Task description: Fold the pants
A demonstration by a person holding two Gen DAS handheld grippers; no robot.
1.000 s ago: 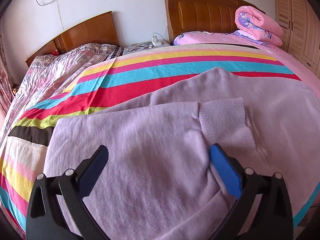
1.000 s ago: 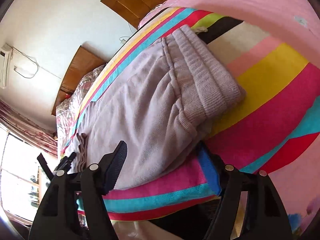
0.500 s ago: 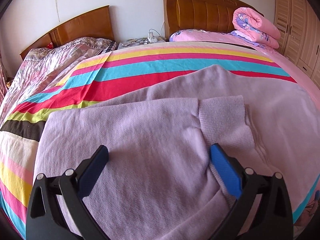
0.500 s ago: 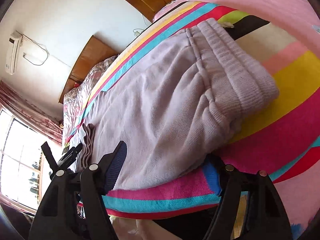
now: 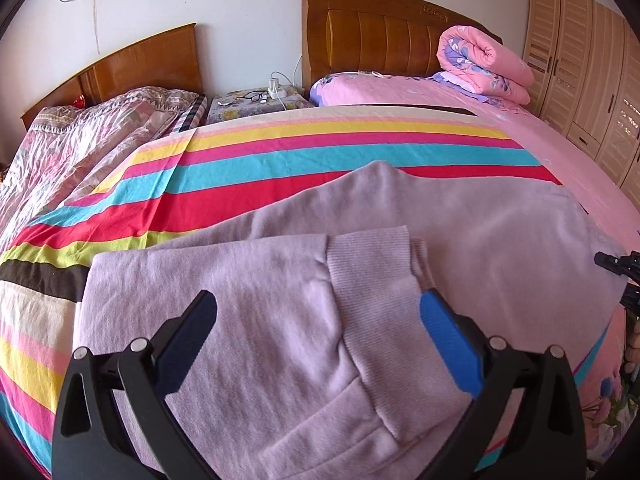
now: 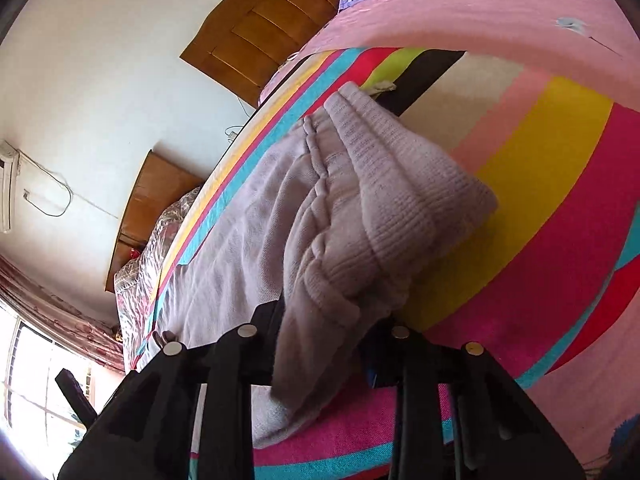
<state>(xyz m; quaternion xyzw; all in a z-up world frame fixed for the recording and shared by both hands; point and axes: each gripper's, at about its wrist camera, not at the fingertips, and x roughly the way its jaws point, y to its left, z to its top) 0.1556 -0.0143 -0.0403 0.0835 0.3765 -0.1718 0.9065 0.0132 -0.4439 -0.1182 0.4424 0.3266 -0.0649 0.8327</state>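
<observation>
Lilac knit pants lie on a striped bedspread, one leg folded back so its ribbed cuff lies on top. My left gripper is open just above the folded leg, its jaws either side of the cuff area. In the right wrist view my right gripper is shut on the pants' ribbed waistband at its near corner, at the bed's edge. The right gripper's tip also shows at the right edge of the left wrist view.
A rolled pink quilt lies by the wooden headboard. A second bed stands at the left, a nightstand between them. A wardrobe is at the right. The left gripper shows at lower left in the right wrist view.
My right gripper has moved in and shut on the waistband corner; it was open before. My left gripper stays open over the folded leg, with the view shifted slightly.
</observation>
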